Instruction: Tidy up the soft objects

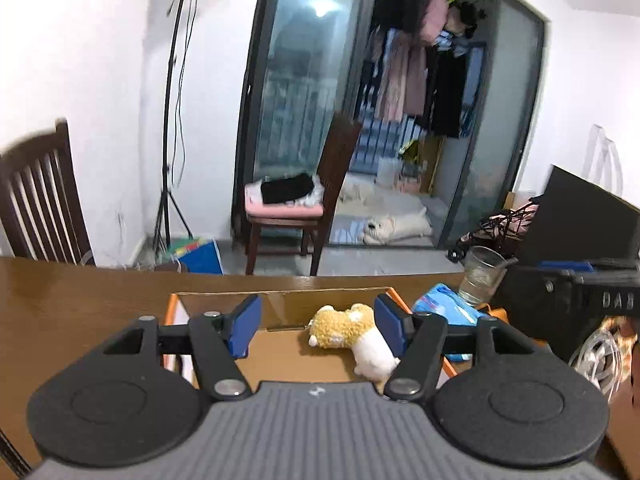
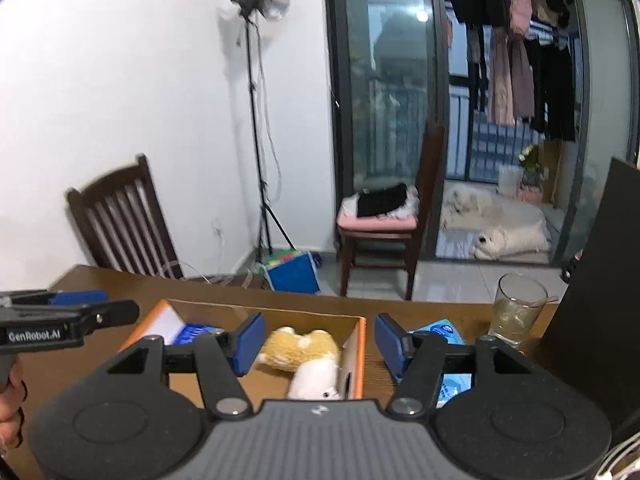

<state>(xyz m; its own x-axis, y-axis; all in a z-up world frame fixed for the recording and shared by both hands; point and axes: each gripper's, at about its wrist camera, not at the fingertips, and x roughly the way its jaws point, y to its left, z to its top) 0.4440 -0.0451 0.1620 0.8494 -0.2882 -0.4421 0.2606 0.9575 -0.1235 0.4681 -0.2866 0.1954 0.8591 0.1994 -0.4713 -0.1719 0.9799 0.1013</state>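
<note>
A yellow and white plush toy (image 1: 348, 336) lies on its side inside an open cardboard box with orange edges (image 1: 320, 300) on the wooden table. My left gripper (image 1: 318, 328) hovers over the box, open; the toy shows between its blue pads, clear of both. In the right wrist view the same toy (image 2: 304, 352) rests against the box's right wall (image 2: 356, 356). My right gripper (image 2: 319, 344) is open above that wall with nothing held. The left gripper (image 2: 120, 308) shows side-on at the left edge, a hand beneath it.
A blue tissue pack (image 2: 440, 332) lies on the table right of the box, with a glass tumbler (image 2: 516, 312) behind it. A tall black panel (image 2: 600, 280) stands at the right. A dark wooden chair (image 2: 120, 220) sits at the table's far side. A blue and white item (image 2: 180, 326) fills the box's left end.
</note>
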